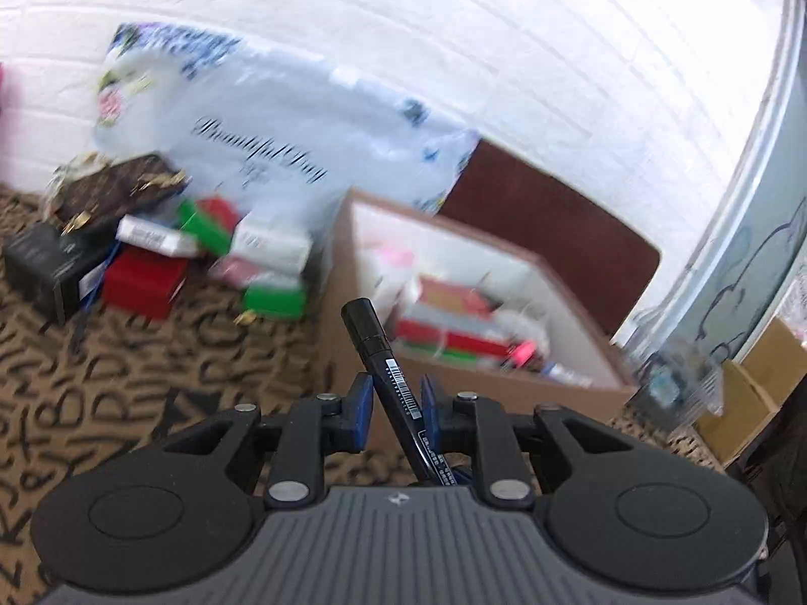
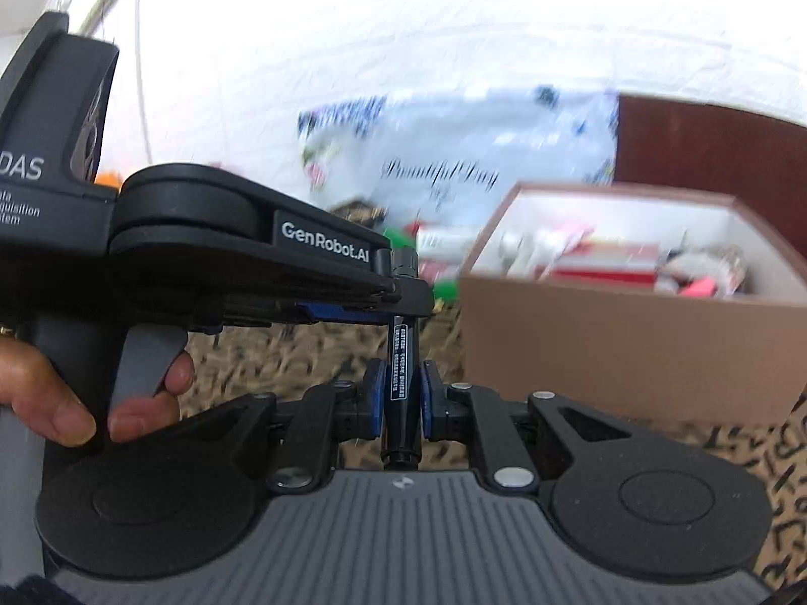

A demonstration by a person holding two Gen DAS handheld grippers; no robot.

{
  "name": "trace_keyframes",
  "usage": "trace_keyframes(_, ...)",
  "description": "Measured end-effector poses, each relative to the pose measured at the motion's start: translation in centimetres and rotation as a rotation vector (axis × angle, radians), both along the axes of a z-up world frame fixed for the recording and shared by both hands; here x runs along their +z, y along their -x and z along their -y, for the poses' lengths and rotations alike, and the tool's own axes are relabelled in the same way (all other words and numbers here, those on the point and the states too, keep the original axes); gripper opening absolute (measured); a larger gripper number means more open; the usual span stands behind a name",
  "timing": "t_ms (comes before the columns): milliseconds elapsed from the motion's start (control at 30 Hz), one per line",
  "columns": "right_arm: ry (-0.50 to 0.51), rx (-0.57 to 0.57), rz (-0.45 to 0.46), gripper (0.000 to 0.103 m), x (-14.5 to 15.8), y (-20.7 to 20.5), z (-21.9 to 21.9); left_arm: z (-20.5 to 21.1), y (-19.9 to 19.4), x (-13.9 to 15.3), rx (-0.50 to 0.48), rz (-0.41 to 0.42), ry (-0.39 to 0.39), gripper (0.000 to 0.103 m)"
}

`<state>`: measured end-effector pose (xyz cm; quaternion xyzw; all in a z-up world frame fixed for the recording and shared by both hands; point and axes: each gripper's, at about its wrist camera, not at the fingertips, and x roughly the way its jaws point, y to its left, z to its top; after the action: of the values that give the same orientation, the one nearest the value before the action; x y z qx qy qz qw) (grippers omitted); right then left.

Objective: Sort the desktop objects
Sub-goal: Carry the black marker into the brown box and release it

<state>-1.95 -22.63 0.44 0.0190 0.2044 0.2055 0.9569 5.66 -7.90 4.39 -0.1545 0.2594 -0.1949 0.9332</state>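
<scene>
A black marker pen (image 1: 382, 353) stands tilted between the blue pads of my left gripper (image 1: 396, 398), which is shut on it. In the right wrist view the same black marker (image 2: 402, 378) runs upright between the pads of my right gripper (image 2: 401, 393), which is also shut on it. The left gripper (image 2: 202, 247) crosses that view from the left, held by a hand, gripping the marker's upper part. A brown cardboard box (image 1: 504, 393) with white inner walls holds red and green items and lies ahead; it also shows in the right wrist view (image 2: 630, 348).
A pile of red, green, white and black small boxes (image 1: 166, 257) lies at left on the letter-patterned tablecloth (image 1: 126, 393). A white printed bag (image 1: 282, 151) leans on the white brick wall. A dark brown board (image 1: 550, 232) stands behind the box.
</scene>
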Motion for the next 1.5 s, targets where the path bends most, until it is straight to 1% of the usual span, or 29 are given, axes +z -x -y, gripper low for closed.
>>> trace_keyframes(167, -0.033, -0.064, 0.072, 0.012, 1.8, -1.1, 2.1, 2.9, -1.8, 2.7, -0.059, 0.060, -0.003, 0.020)
trace_keyframes(267, -0.047, -0.114, 0.109, 0.012, 2.5, -2.1, 3.5, 4.7, -3.6, 3.6, -0.102, 0.054, 0.020, 0.020)
trace_keyframes(467, -0.071, -0.201, 0.149, 0.012, 3.2, -4.5, 7.2, 8.9, -6.7, 4.8, -0.201, 0.049, 0.021, 0.020)
trace_keyframes(633, -0.087, -0.262, 0.153, 0.012, 3.1, -7.2, 9.9, 11.7, -9.9, 4.4, -0.256, 0.002, 0.045, 0.020)
trace_keyframes(800, -0.085, -0.295, 0.139, 0.012, 2.3, -10.1, 11.9, 13.9, -12.6, 3.3, -0.281, -0.005, 0.020, 0.020)
trace_keyframes(967, -0.087, -0.304, 0.105, 0.012, 0.9, -13.1, 13.4, 15.4, -15.6, 1.7, -0.285, -0.045, -0.005, 0.021)
trace_keyframes(1000, -0.082, -0.307, 0.097, 0.012, 0.5, -13.6, 13.6, 15.5, -16.0, 1.5, -0.286, -0.045, -0.013, 0.025)
trace_keyframes(1033, -0.076, -0.313, 0.087, 0.013, 0.1, -14.3, 13.8, 15.7, -16.2, 1.3, -0.292, -0.042, -0.017, 0.040)
trace_keyframes(1067, -0.065, -0.314, 0.074, 0.013, -0.2, -14.6, 13.7, 15.6, -16.3, 1.1, -0.301, -0.039, -0.014, 0.064)
trace_keyframes(1100, -0.053, -0.311, 0.056, 0.014, -0.5, -14.9, 13.7, 15.4, -16.2, 1.1, -0.305, -0.033, -0.008, 0.076)
trace_keyframes(1133, -0.041, -0.305, 0.039, 0.014, -0.9, -15.3, 13.6, 15.2, -16.0, 1.0, -0.301, -0.018, 0.000, 0.091)
trace_keyframes(1167, -0.039, -0.300, 0.036, 0.015, -1.2, -15.5, 13.7, 14.9, -15.7, 1.1, -0.289, 0.004, 0.004, 0.096)
trace_keyframes(1200, -0.042, -0.298, 0.039, 0.016, -1.4, -15.5, 13.8, 14.6, -15.5, 1.2, -0.278, 0.027, 0.000, 0.097)
trace_keyframes(1233, -0.043, -0.300, 0.042, 0.019, -1.5, -15.4, 13.9, 14.5, -15.3, 1.3, -0.269, 0.039, -0.009, 0.100)
trace_keyframes(1267, -0.045, -0.305, 0.043, 0.027, -1.6, -15.5, 14.0, 14.3, -15.3, 1.4, -0.257, 0.041, -0.019, 0.103)
trace_keyframes(1300, -0.047, -0.310, 0.043, 0.034, -1.6, -15.4, 14.2, 14.0, -15.2, 1.5, -0.243, 0.036, -0.022, 0.103)
trace_keyframes(1333, -0.046, -0.315, 0.046, 0.051, -1.6, -15.2, 14.2, 13.8, -15.2, 1.5, -0.230, 0.025, -0.021, 0.103)
trace_keyframes(1367, -0.043, -0.323, 0.054, 0.062, -1.6, -15.0, 14.2, 13.5, -15.2, 1.5, -0.220, 0.008, -0.020, 0.103)
trace_keyframes(1400, -0.038, -0.332, 0.069, 0.068, -1.6, -14.7, 14.2, 13.3, -15.1, 1.4, -0.210, -0.008, -0.018, 0.103)
trace_keyframes(1433, -0.030, -0.343, 0.088, 0.081, -1.5, -14.3, 14.1, 13.0, -15.0, 1.3, -0.198, -0.018, -0.014, 0.103)
trace_keyframes(1467, -0.022, -0.349, 0.103, 0.088, -1.4, -13.9, 14.0, 12.7, -14.8, 1.3, -0.182, -0.022, -0.011, 0.103)
trace_keyframes(1500, -0.018, -0.352, 0.116, 0.088, -1.3, -13.7, 14.0, 12.4, -14.5, 1.3, -0.167, -0.023, -0.015, 0.103)
